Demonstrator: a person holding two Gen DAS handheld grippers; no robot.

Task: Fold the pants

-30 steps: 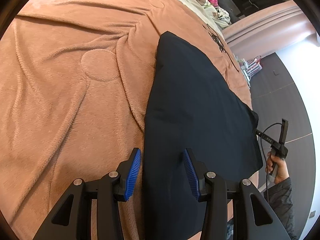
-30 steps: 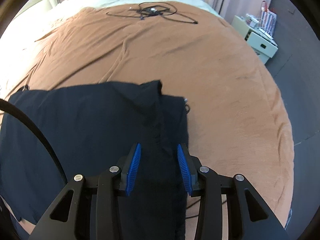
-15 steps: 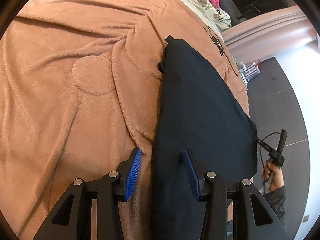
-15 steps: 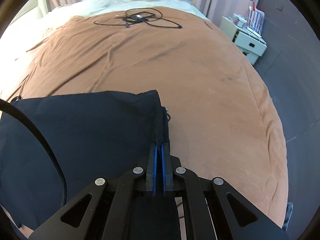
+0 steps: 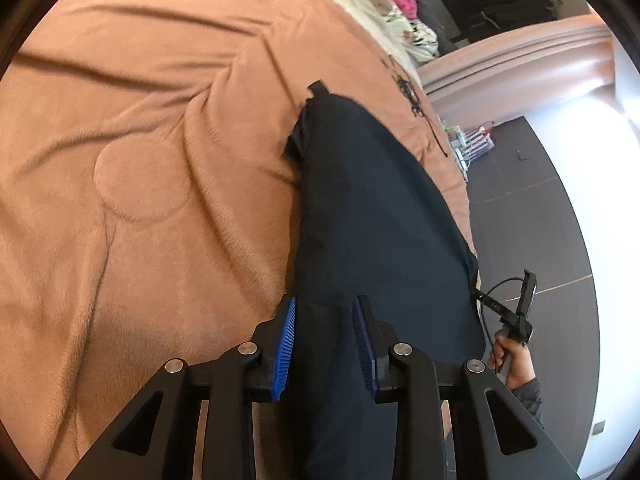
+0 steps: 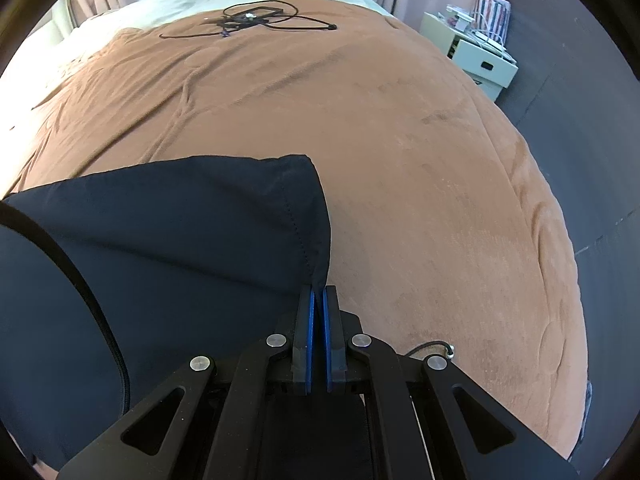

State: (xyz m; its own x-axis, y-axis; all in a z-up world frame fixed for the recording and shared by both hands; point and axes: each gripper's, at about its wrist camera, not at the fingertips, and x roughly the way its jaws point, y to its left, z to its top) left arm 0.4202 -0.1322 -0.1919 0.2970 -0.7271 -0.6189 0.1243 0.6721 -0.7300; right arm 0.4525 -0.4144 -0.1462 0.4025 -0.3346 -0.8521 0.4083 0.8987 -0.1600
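My right gripper [image 6: 316, 300] stays clamped on a corner of the dark pants [image 6: 180, 240], as half a second ago, but now the cloth hangs higher from it. My left gripper [image 5: 324, 320] was wide apart before; its blue pads have come closer around the edge of the pants [image 5: 372, 208], with a gap remaining. The pants lie on the brown blanket [image 5: 140, 140] of the bed. The lower part of the pants is hidden behind both grippers.
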